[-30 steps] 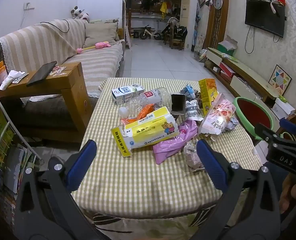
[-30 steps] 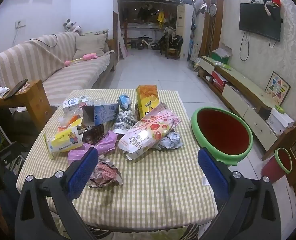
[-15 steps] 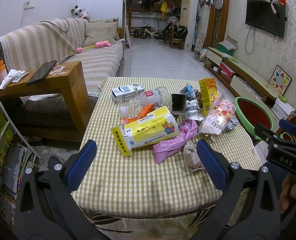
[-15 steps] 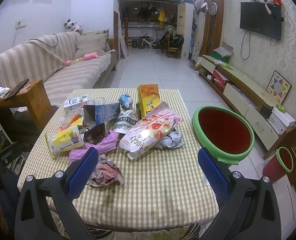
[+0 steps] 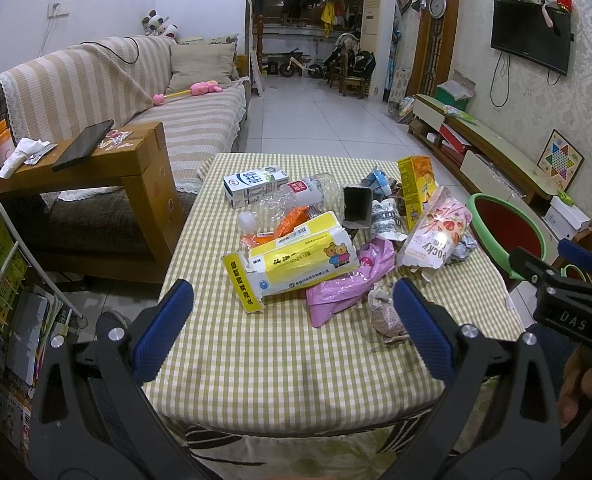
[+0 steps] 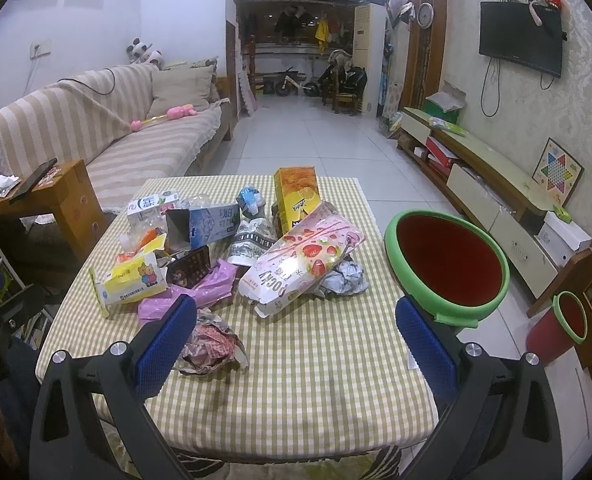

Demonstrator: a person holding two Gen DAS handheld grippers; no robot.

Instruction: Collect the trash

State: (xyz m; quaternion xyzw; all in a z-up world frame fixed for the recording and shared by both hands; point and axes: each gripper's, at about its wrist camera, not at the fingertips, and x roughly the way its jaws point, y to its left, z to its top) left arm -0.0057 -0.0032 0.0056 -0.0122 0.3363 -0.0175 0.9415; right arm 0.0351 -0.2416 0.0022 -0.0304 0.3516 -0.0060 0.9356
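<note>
A heap of trash lies on the checked table [image 5: 280, 364]: a yellow tissue pack [image 5: 296, 264], a pink plastic bag [image 5: 347, 284], a Pocky bag [image 6: 303, 264], a crumpled wrapper [image 6: 212, 344], a milk carton [image 5: 256, 184], a clear bottle [image 5: 296, 196] and a yellow box [image 6: 296, 196]. My left gripper [image 5: 292, 328] is open over the table's near edge, nothing between its fingers. My right gripper [image 6: 296, 340] is open too, its left fingertip beside the crumpled wrapper. A green-rimmed red bin [image 6: 447, 268] stands right of the table.
A striped sofa [image 5: 144, 92] and a wooden side table [image 5: 96, 172] with a phone stand to the left. A TV stand [image 6: 495, 184] runs along the right wall. A smaller red bin [image 6: 563, 328] sits on the floor at right. The right gripper [image 5: 555, 292] shows at the left view's edge.
Both grippers have crept slightly forward toward the table; they remain open. The trash has not moved.
</note>
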